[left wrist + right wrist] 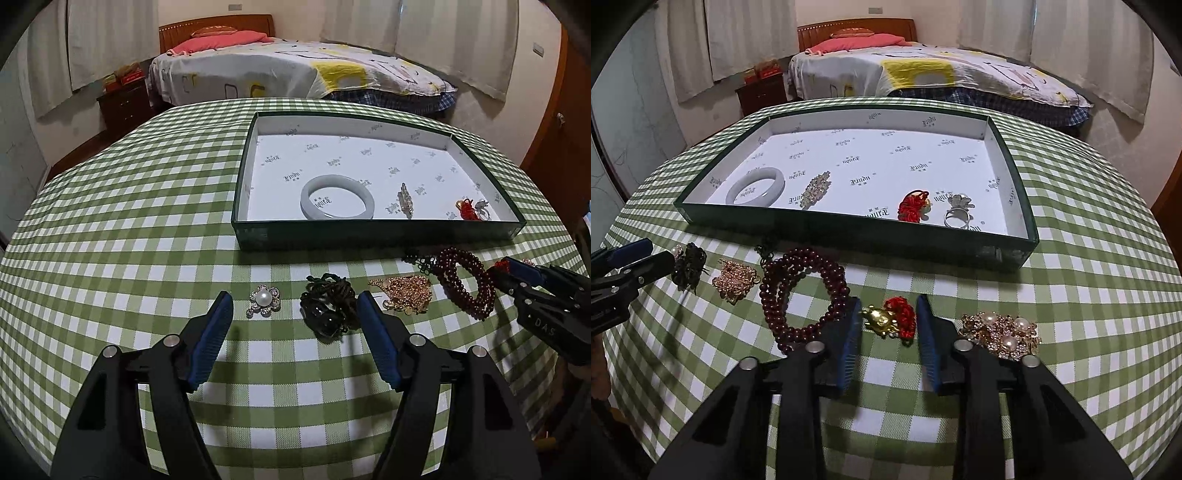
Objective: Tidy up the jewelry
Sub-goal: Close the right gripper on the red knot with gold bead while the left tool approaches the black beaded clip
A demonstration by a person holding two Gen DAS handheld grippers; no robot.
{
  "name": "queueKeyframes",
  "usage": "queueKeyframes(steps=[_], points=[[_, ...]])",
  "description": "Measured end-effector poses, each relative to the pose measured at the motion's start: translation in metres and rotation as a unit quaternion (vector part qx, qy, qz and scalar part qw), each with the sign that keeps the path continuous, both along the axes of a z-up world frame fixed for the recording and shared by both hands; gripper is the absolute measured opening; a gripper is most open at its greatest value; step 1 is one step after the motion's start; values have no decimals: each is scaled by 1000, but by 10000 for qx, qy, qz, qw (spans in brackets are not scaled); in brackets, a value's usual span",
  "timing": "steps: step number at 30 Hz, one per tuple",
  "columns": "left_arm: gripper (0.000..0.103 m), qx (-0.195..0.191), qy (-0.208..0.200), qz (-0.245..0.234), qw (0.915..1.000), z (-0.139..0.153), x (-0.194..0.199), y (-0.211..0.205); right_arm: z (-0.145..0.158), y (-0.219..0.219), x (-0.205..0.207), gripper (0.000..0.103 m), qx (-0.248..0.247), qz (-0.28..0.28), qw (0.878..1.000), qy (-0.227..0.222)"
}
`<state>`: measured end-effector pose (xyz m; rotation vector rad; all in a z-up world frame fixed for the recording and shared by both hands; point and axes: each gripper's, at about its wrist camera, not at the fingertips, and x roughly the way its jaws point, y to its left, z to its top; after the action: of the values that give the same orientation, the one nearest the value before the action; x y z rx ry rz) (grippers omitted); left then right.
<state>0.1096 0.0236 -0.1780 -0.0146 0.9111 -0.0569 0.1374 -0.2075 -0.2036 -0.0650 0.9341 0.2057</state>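
Note:
A green box with a white printed lining holds a pale jade bangle, a rhinestone clip, a red-cord charm and a silver ring. My left gripper is open above the cloth, with a pearl flower brooch and a dark cord pendant between its fingers. My right gripper is open around a gold charm on red cord, not touching it.
On the green checked tablecloth lie a gold chain piece, a dark red bead bracelet and a gold pearl brooch. A bed stands behind the table.

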Motion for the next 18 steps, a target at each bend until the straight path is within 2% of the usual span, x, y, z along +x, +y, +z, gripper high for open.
queueKeyframes(steps=[9, 18], points=[[68, -22, 75, 18, 10000, -6, 2, 2, 0, -4, -13, 20, -14, -34, 10000, -80], [68, -64, 183, 5, 9998, -12, 2, 7, -1, -9, -18, 20, -3, -83, 9999, -94]])
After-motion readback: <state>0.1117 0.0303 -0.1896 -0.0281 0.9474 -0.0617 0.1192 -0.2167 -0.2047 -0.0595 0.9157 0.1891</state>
